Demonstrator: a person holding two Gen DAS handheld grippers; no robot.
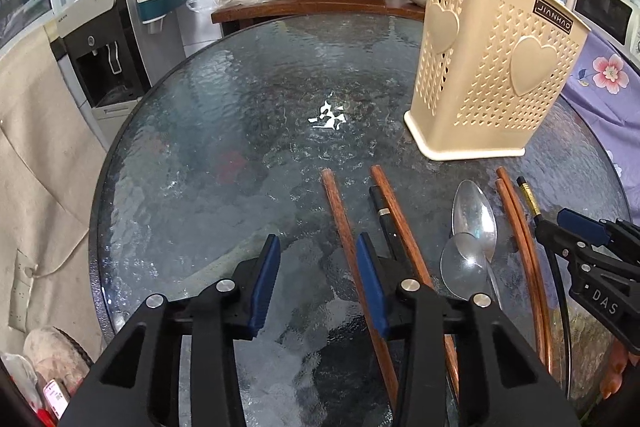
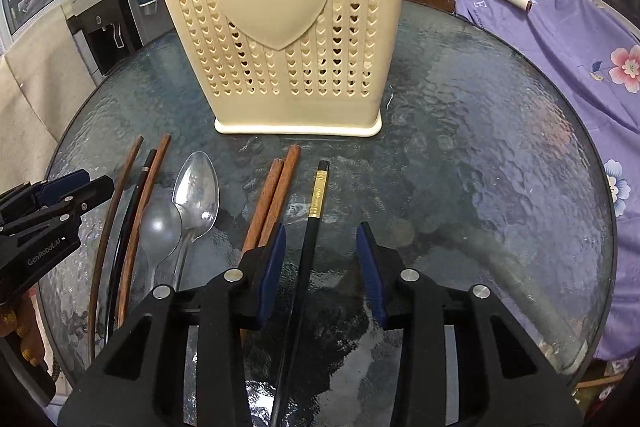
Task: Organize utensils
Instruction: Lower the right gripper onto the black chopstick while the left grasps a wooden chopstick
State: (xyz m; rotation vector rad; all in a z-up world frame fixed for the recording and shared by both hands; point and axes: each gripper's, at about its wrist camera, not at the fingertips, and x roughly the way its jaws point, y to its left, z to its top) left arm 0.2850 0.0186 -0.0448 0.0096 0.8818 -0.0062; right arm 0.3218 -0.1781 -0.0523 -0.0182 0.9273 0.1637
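Right gripper, frame bottom: fingers apart, black gold-banded chopstick lain between, unclamped. Left gripper: fingers apart, brown wooden chopstick beside right finger. Pickup step judged; closing needed next. Beige perforated plastic holder seen upper centre; round glass table bare at right.

Two wrist fisheyes, close, angled down over glass table, sharing holder, spoon.

Utensils before holder on table
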